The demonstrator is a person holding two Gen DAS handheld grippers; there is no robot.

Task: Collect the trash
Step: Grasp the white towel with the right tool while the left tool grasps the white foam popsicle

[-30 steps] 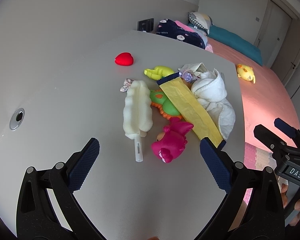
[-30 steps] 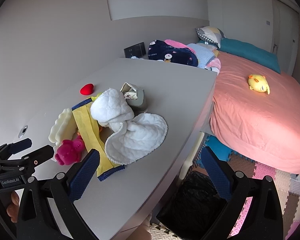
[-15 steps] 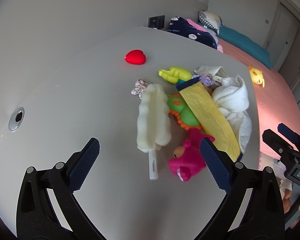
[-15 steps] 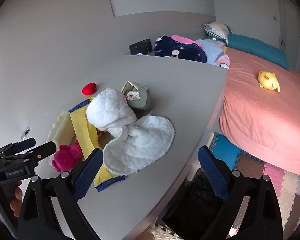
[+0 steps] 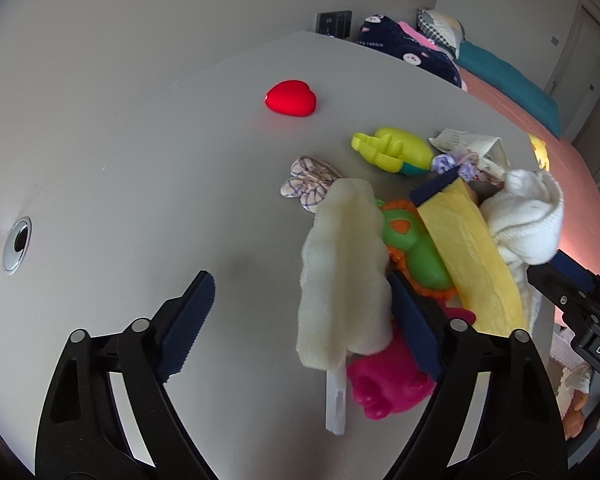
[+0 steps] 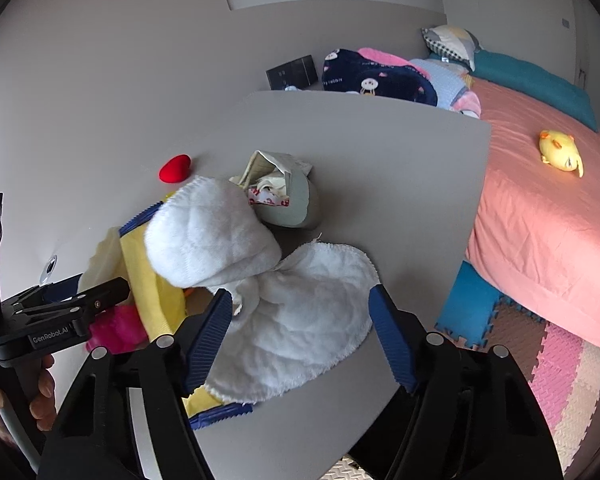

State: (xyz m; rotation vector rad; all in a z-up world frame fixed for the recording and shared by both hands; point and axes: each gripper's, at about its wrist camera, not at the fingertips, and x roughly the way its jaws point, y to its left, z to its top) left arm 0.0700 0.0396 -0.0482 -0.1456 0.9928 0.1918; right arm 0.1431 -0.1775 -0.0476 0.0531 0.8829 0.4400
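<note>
A pile lies on the grey table [image 5: 140, 152]: a cream sponge brush [image 5: 342, 276] with a white handle, a pink toy [image 5: 384, 384], a green and orange toy [image 5: 416, 248], a yellow wrapper with blue ends [image 5: 472, 248], a white cloth [image 6: 300, 312], a crumpled paper packet [image 6: 276, 184] and a small checked scrap [image 5: 310, 184]. My left gripper [image 5: 304, 320] is open, its right finger beside the brush and over the pink toy. My right gripper [image 6: 300, 336] is open, its fingers on either side of the white cloth's lower flap.
A red heart [image 5: 291, 99] and a yellow-green toy [image 5: 392, 148] lie farther back. A cable hole [image 5: 18, 244] is at the left. A pink bed [image 6: 548, 216] with a yellow plush [image 6: 560, 154] stands right of the table, foam mats [image 6: 548, 364] below.
Both grippers have moved forward and down toward the pile. The right gripper's fingers have narrowed around the white cloth. The left gripper has come up beside the sponge brush.
</note>
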